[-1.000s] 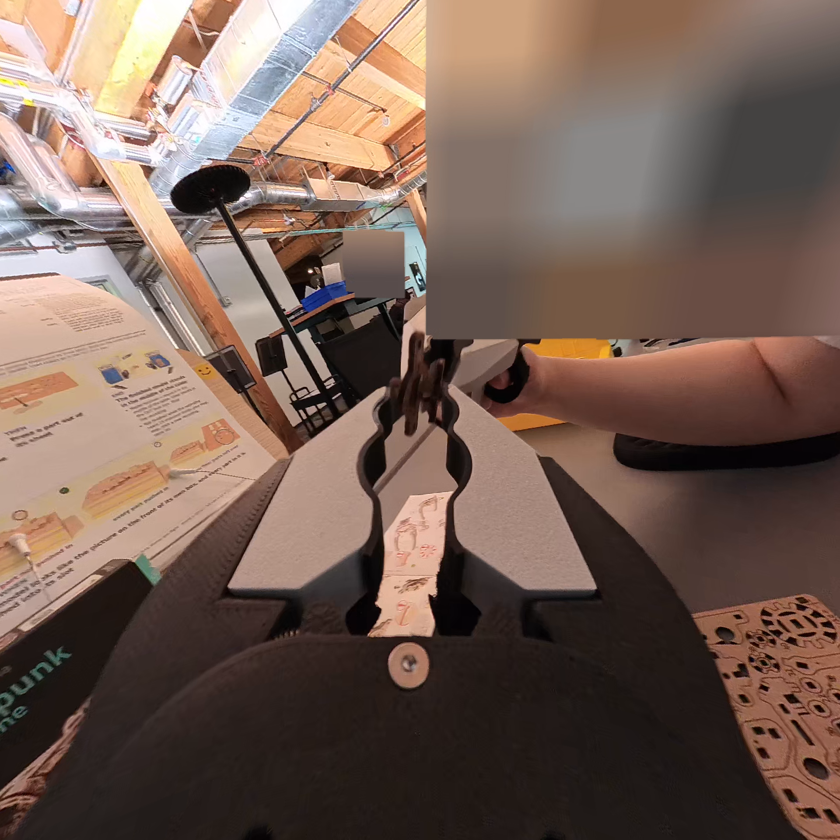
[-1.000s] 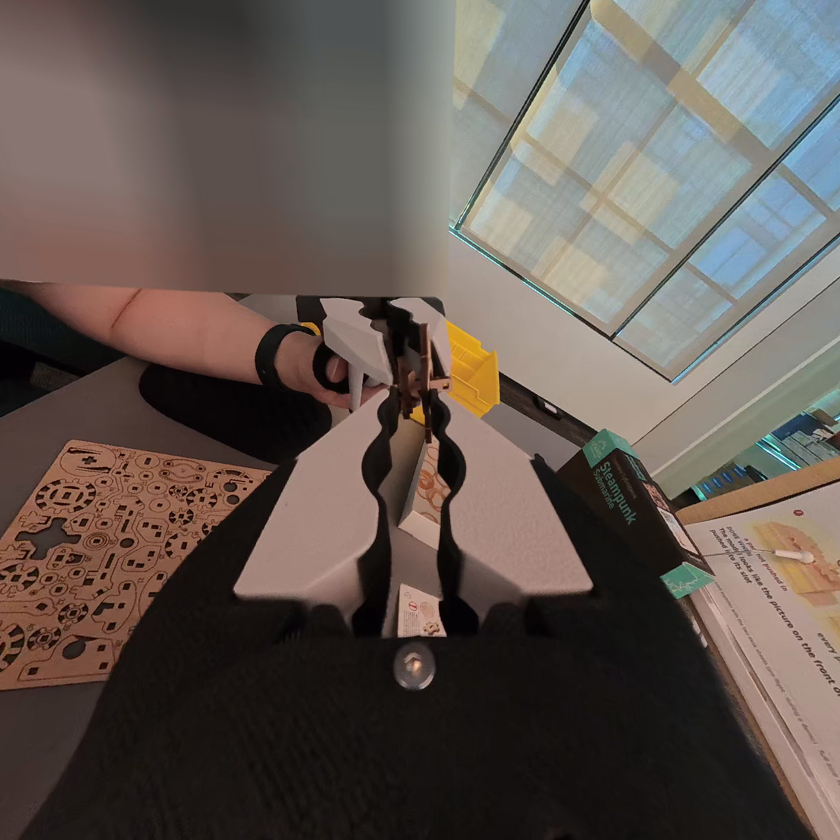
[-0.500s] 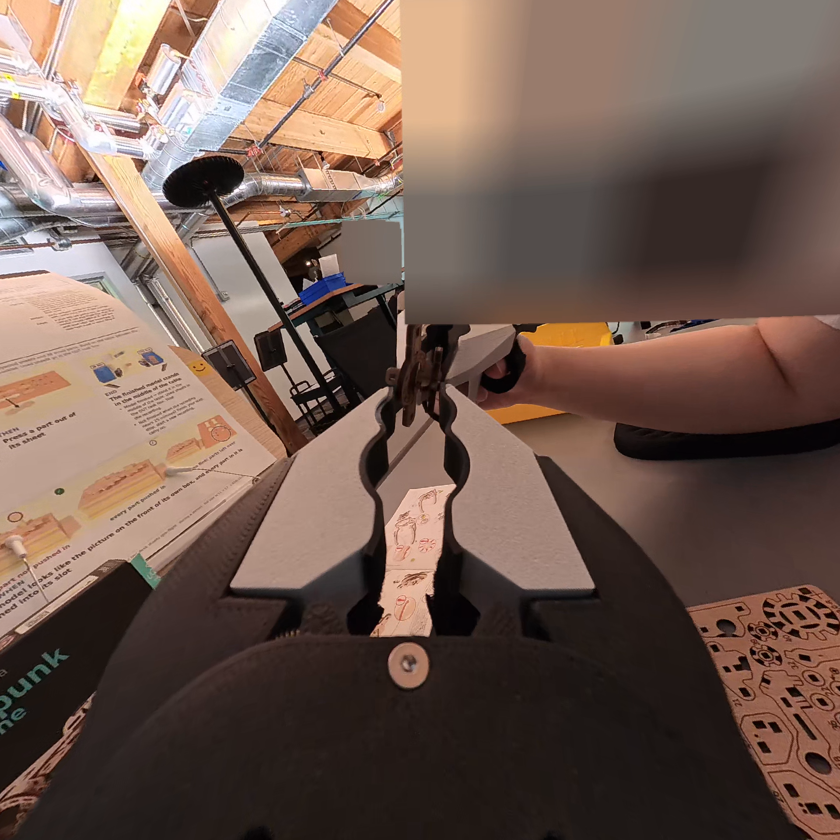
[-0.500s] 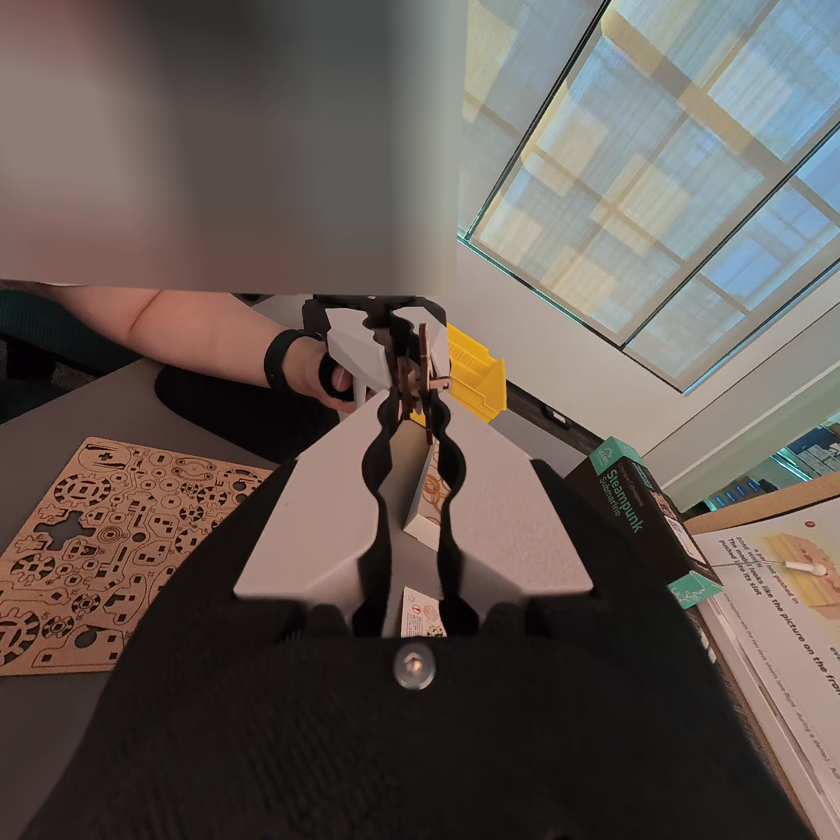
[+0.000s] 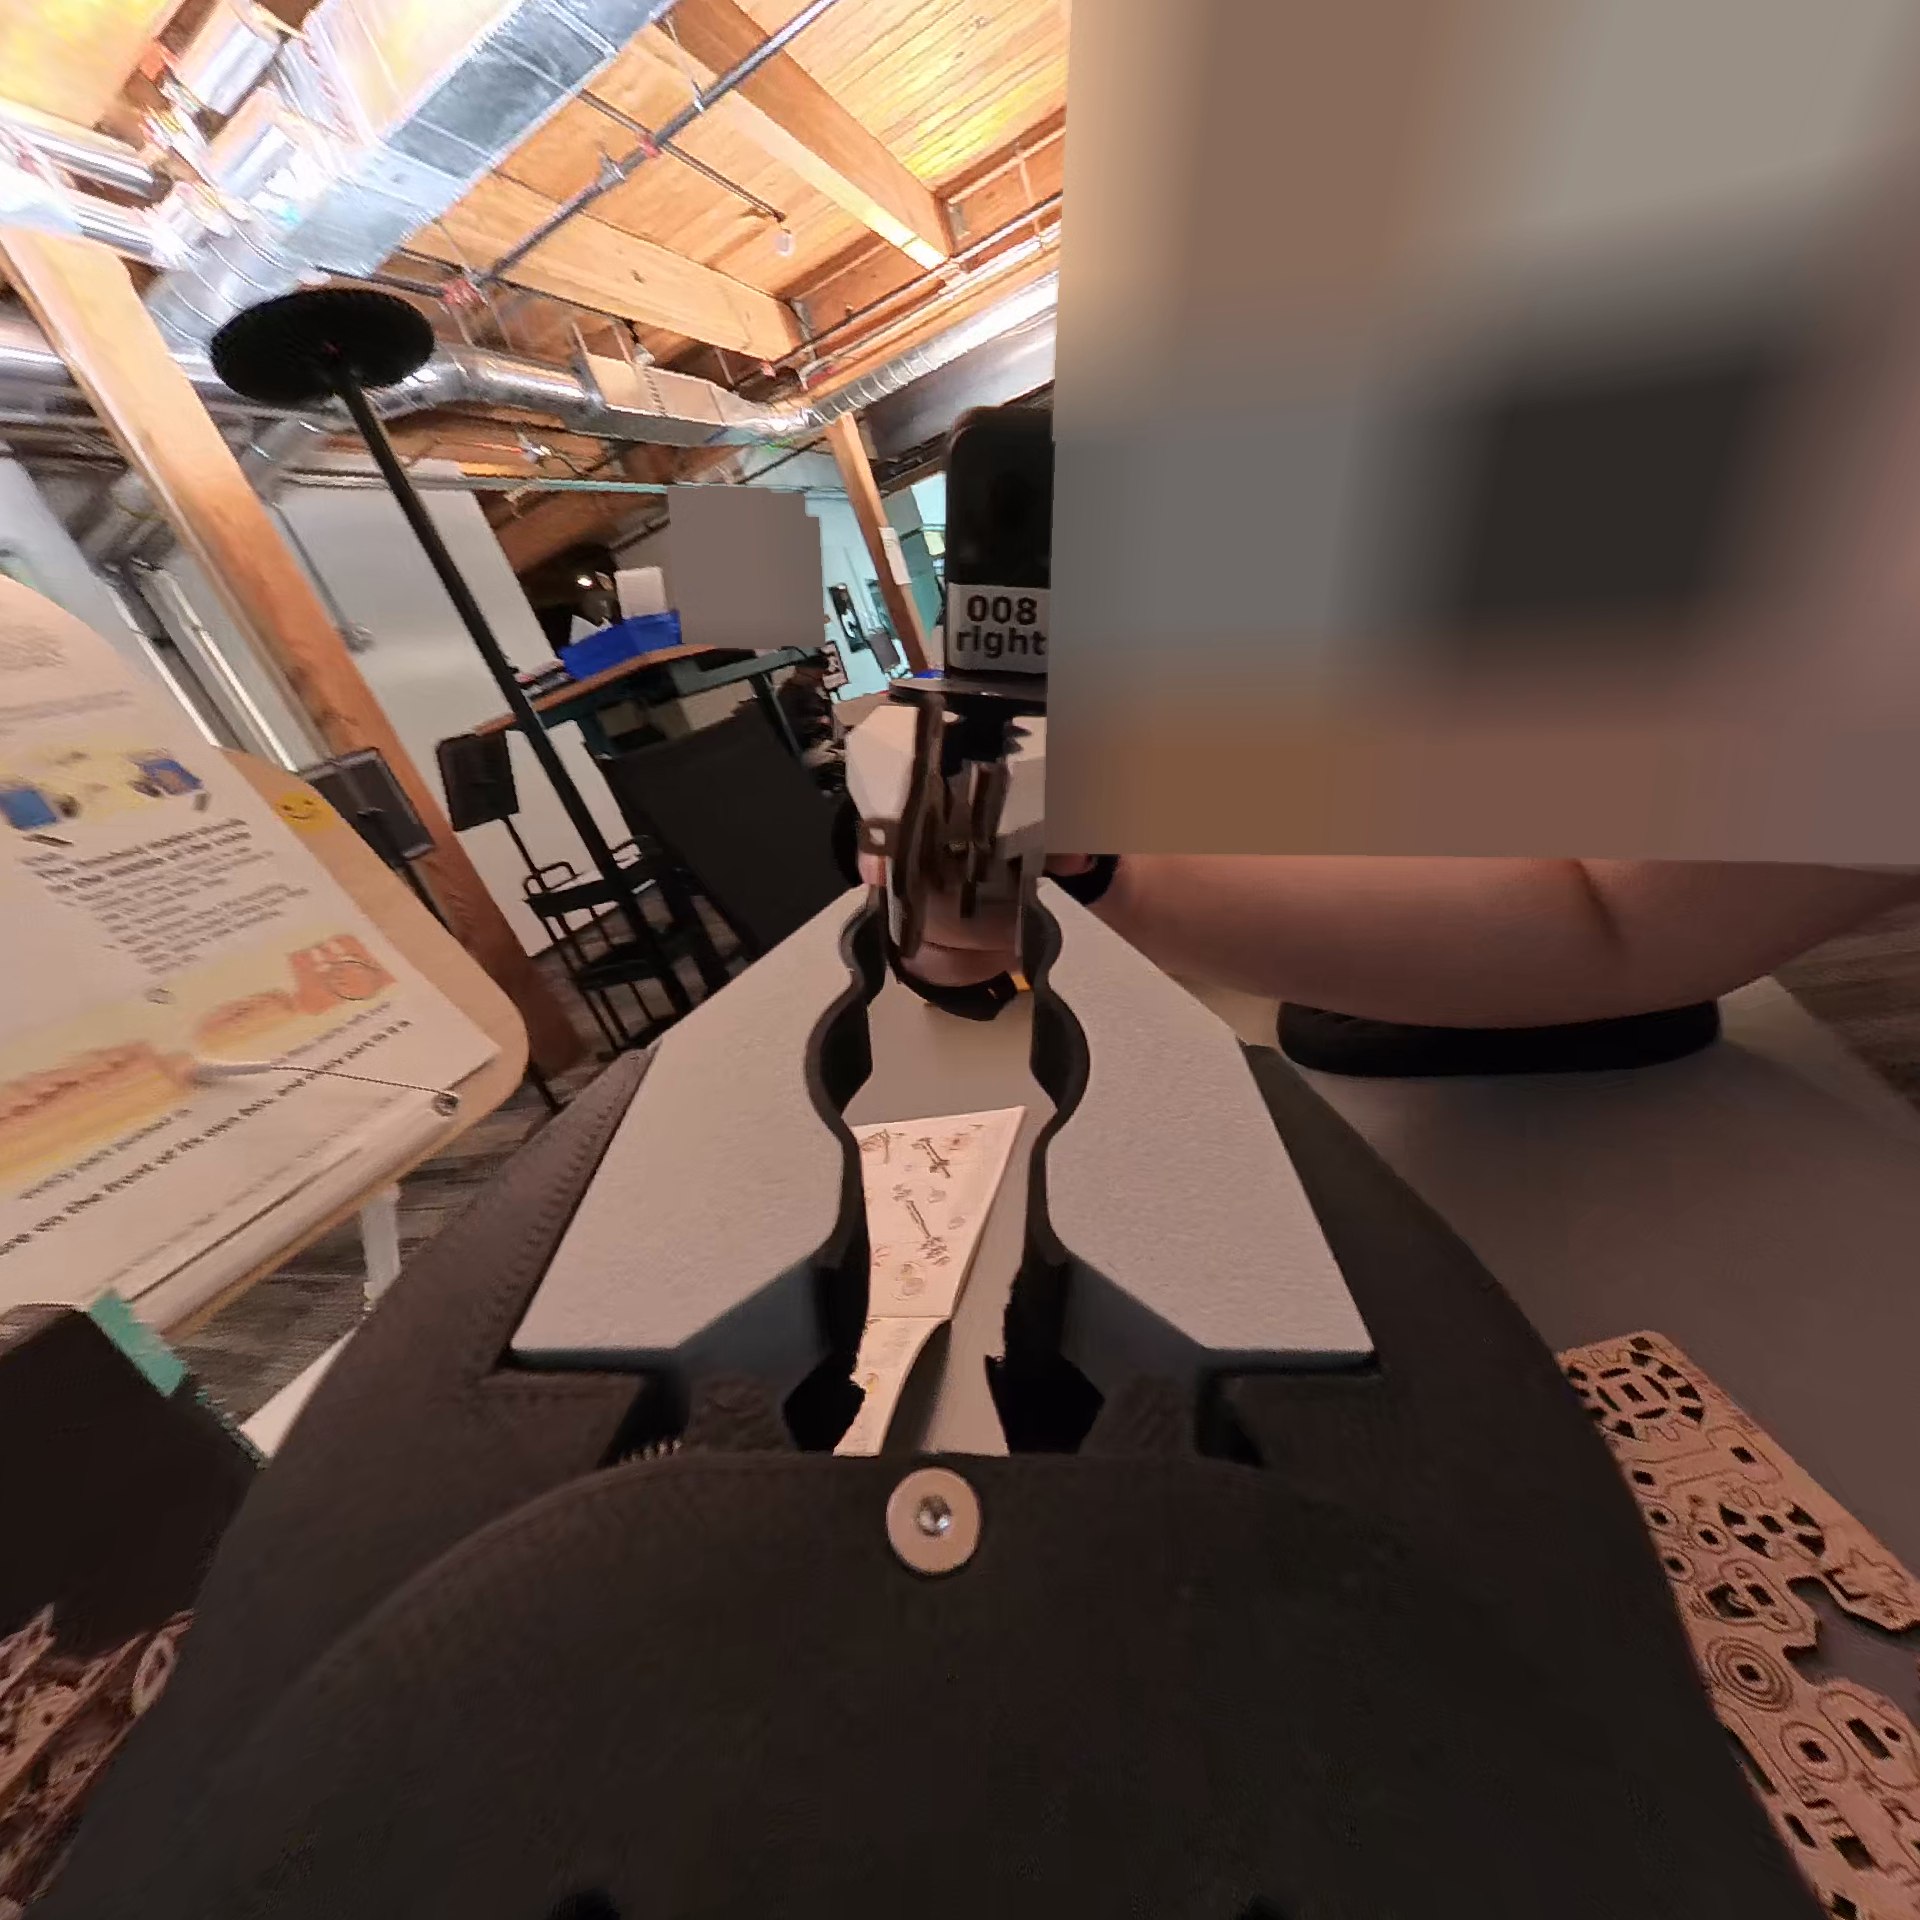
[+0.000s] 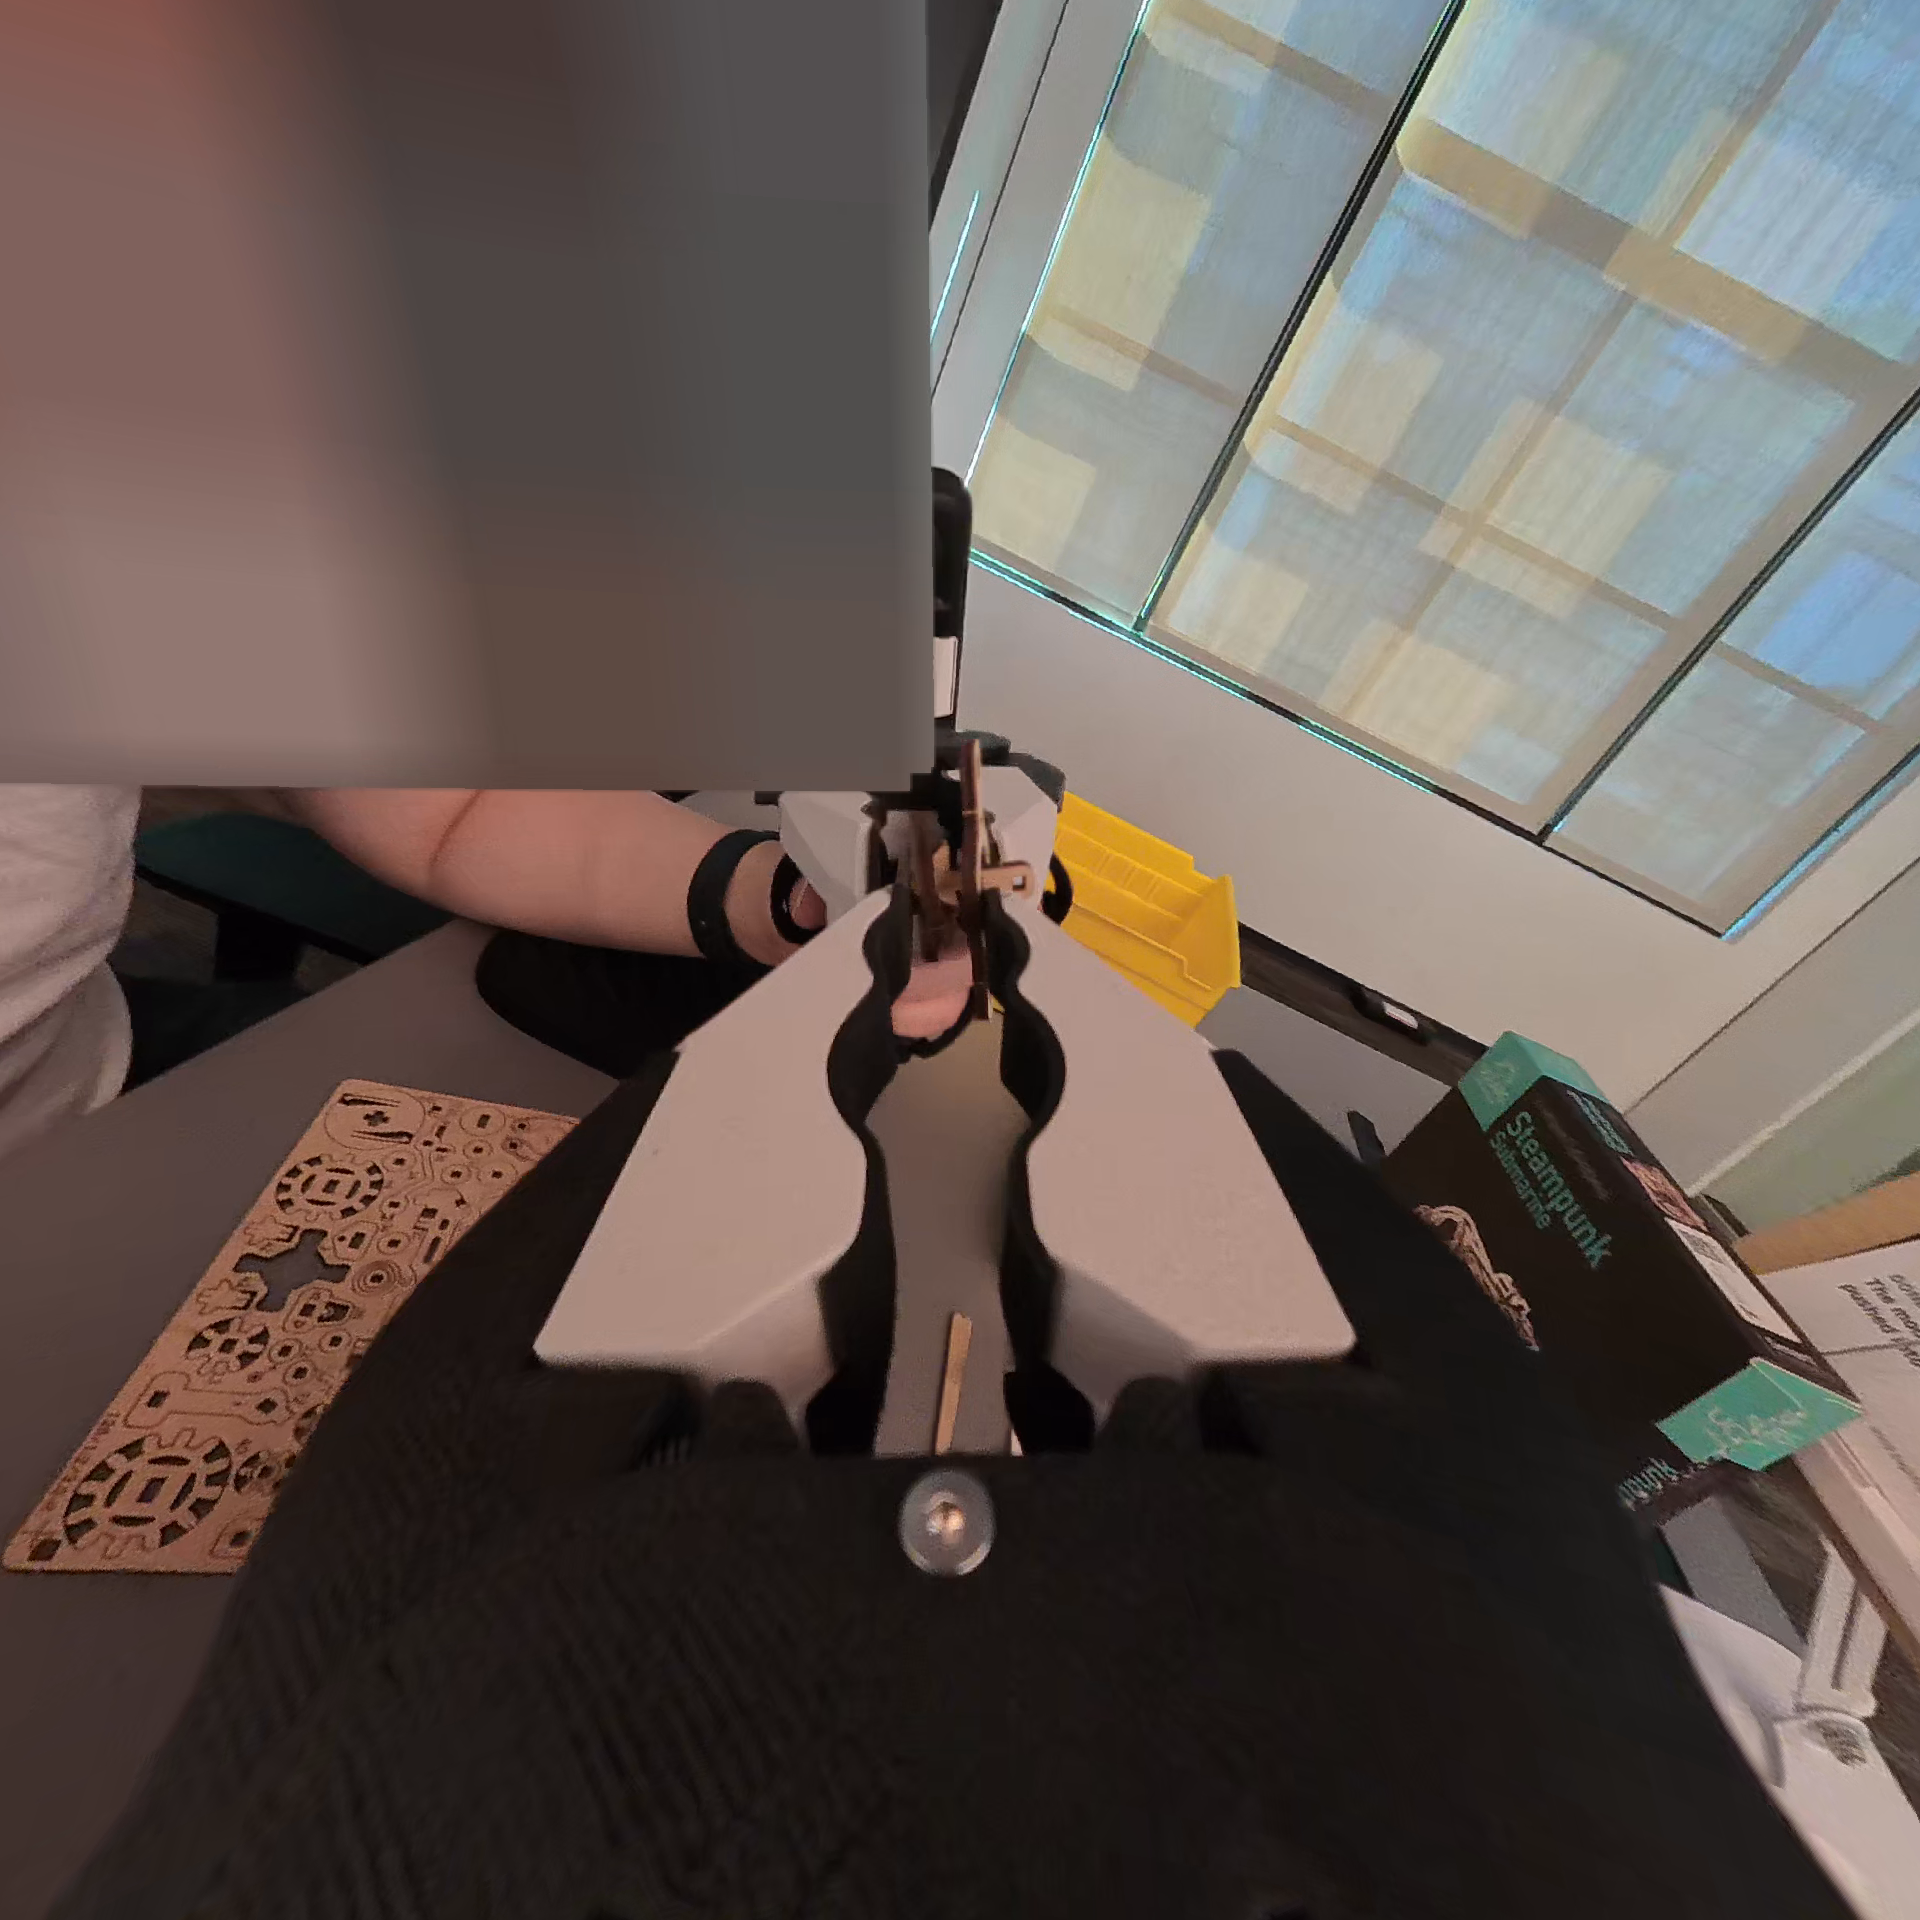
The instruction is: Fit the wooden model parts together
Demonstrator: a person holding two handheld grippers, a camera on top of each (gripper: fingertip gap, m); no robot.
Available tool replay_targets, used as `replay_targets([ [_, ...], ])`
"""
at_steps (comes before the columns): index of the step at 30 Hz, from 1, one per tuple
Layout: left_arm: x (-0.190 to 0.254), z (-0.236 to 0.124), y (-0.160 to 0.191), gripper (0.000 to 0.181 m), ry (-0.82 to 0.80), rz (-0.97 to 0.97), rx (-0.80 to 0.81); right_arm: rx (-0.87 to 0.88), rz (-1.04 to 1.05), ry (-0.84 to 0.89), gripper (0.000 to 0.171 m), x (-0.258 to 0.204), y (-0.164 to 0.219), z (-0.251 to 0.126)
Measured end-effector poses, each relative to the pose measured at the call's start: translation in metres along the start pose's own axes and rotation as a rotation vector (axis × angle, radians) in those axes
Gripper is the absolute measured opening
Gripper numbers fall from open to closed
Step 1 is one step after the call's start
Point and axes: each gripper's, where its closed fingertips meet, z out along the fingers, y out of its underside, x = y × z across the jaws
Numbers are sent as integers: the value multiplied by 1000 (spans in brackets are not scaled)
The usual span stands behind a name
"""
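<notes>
A small dark wooden model assembly [image 5: 920, 831] hangs in the air between both grippers, which meet tip to tip. My left gripper [image 5: 951, 920] has its jaws narrowly apart around the assembly's lower end. My right gripper [image 6: 940, 925] is shut on the same assembly [image 6: 971, 831] from the opposite side. In the left wrist view the right gripper's white fingers [image 5: 883, 769] show just behind the wood. A perforated wooden parts sheet [image 6: 260, 1330] lies flat on the grey table and also shows in the left wrist view [image 5: 1714, 1558].
An instruction board [image 5: 208, 987] stands at the left. A black kit box [image 6: 1621, 1247] lies beside it. A paper leaflet [image 5: 935, 1195] and a thin wooden stick [image 6: 954, 1371] lie under the grippers. A yellow bin [image 6: 1143, 904], a black pad [image 5: 1496, 1029] and a person's forearm [image 5: 1455, 935] are near. The grippers are tip to tip, or close to it.
Both grippers have tilted and shifted while staying tip to tip on the assembly. The left jaws stand a little wider than before. The leaflet box has left the right view.
</notes>
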Motion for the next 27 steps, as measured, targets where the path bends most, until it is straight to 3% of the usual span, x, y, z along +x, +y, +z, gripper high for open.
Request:
replay_targets([
  [27,-6,-1,4,12,-56,76,-14,-32,26,16,13,4,10,3],
])
